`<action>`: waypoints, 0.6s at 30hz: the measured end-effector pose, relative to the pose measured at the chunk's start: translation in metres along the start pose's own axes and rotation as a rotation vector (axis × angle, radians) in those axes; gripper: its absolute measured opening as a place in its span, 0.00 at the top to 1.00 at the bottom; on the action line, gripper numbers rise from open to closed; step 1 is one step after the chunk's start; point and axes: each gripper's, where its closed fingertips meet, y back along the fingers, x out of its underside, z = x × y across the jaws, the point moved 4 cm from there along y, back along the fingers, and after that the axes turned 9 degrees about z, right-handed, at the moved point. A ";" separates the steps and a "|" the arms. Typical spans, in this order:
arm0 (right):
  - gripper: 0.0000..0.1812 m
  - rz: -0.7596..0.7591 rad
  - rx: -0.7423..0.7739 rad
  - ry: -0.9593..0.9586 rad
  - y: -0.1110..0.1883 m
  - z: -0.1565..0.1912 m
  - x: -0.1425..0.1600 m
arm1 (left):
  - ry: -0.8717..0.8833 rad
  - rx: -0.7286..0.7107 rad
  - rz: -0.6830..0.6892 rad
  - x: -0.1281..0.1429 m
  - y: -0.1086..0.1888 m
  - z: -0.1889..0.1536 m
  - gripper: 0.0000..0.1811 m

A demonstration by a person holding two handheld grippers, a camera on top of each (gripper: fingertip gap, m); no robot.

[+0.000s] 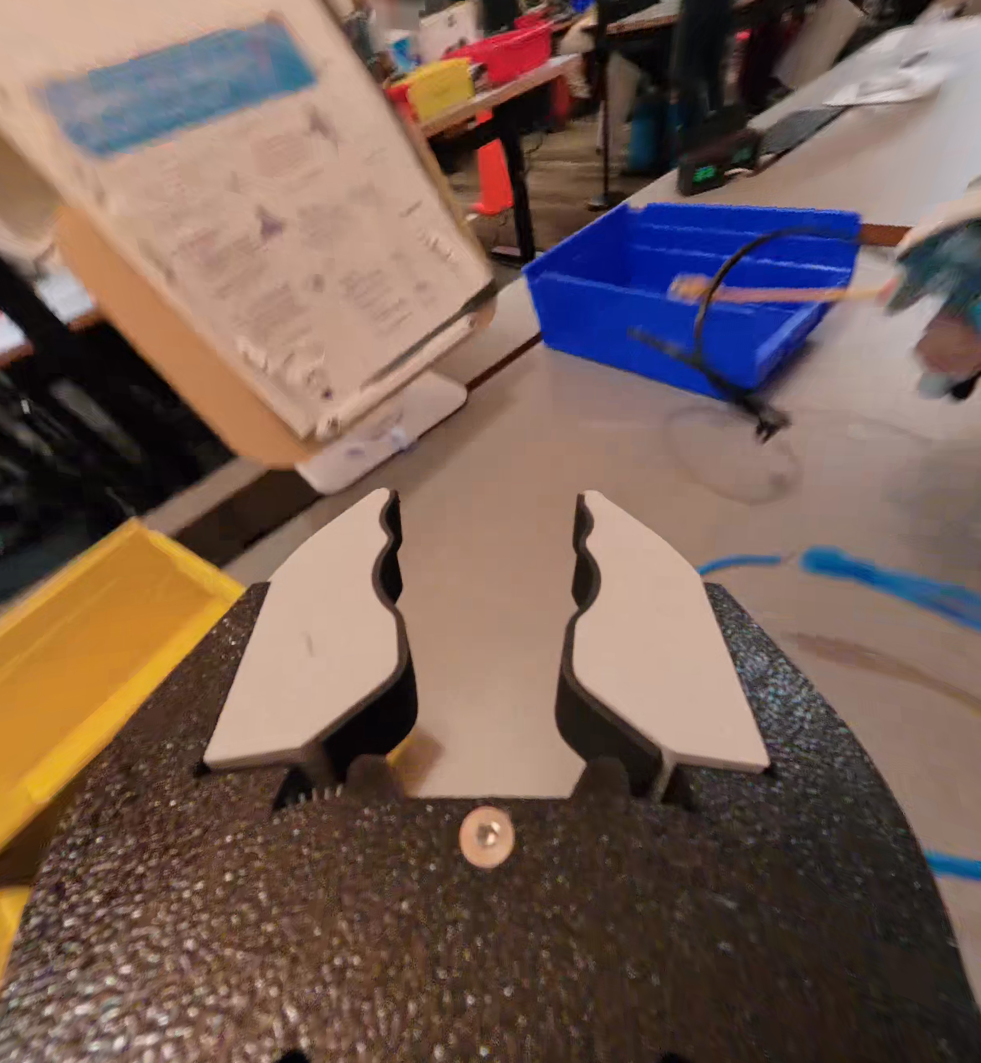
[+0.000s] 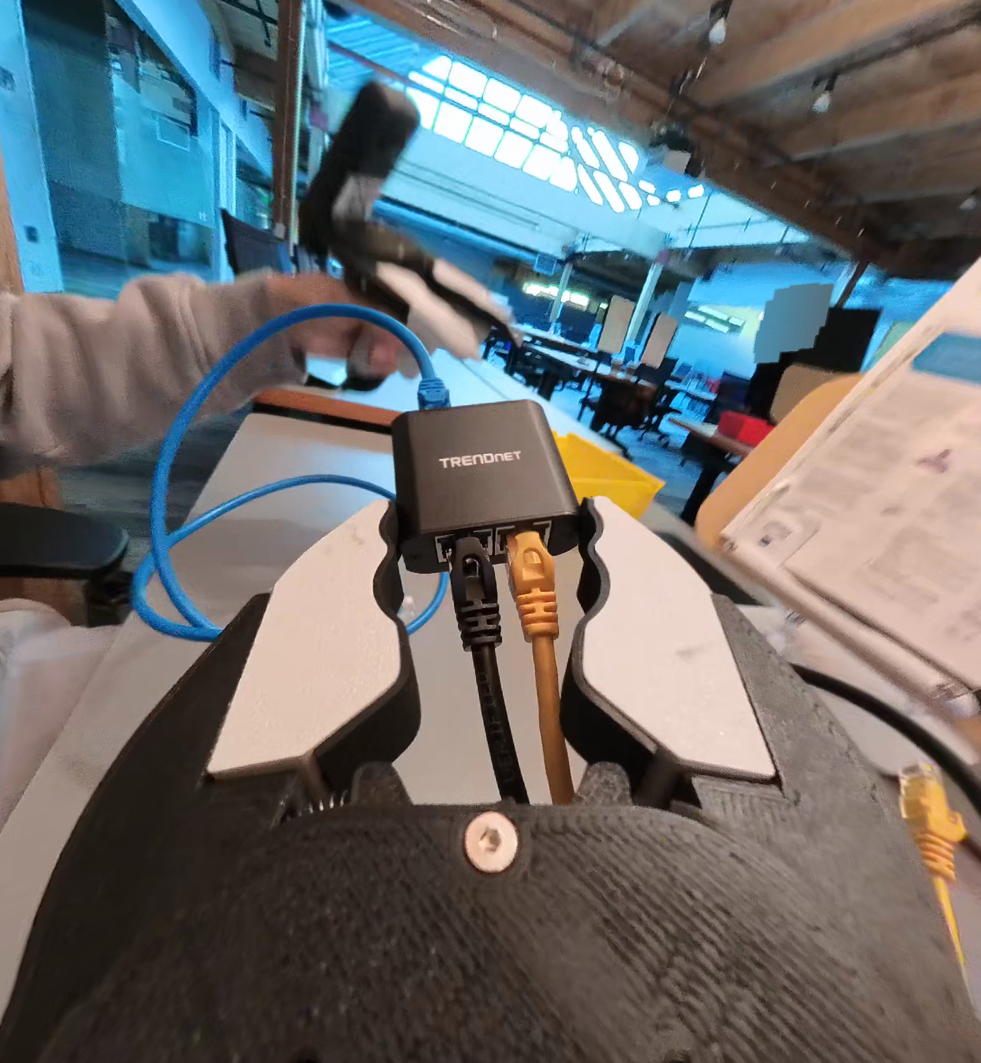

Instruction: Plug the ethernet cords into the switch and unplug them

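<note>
Here the switch [image 2: 479, 477], a small black box, sits at the centre of the right wrist view, pinched at its near corners by the right gripper [image 2: 488, 526], whose fingers are closed only as far as the box's width. A black cord [image 2: 479, 598] and an orange cord [image 2: 534, 598] are plugged into its front ports, and a blue cord [image 2: 200, 460] loops off its far end toward the left of the frame. The orange cord's loose plug [image 2: 931, 822] shows at lower right.

The left gripper [image 1: 488, 517] holds nothing, its fingers spread wide above the grey table [image 1: 476, 414]. A blue bin [image 1: 701, 293] lies at upper right, a yellow bin [image 1: 74, 633] at lower left.

Unplugging looks due next: keep the box pinned firmly, press the plug's latch, and pull straight back along the port.

White lettering, a maker's mark, sits on the box's top. A printed sheet on a stand [image 1: 281, 230] is too blurred to read.
</note>
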 end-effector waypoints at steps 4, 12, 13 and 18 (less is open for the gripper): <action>0.67 -0.032 0.106 0.122 0.028 -0.027 -0.055 | 0.206 0.103 0.048 0.072 -0.020 -0.003 0.68; 0.67 0.295 0.370 0.408 0.106 -0.121 -0.115 | 0.165 0.141 0.135 0.120 -0.053 -0.043 0.68; 0.67 0.384 0.400 0.444 0.115 -0.135 -0.115 | 0.152 0.141 0.142 0.121 -0.057 -0.047 0.68; 0.67 0.949 0.573 0.687 0.165 -0.206 -0.107 | 0.081 0.162 0.145 0.119 -0.075 -0.065 0.69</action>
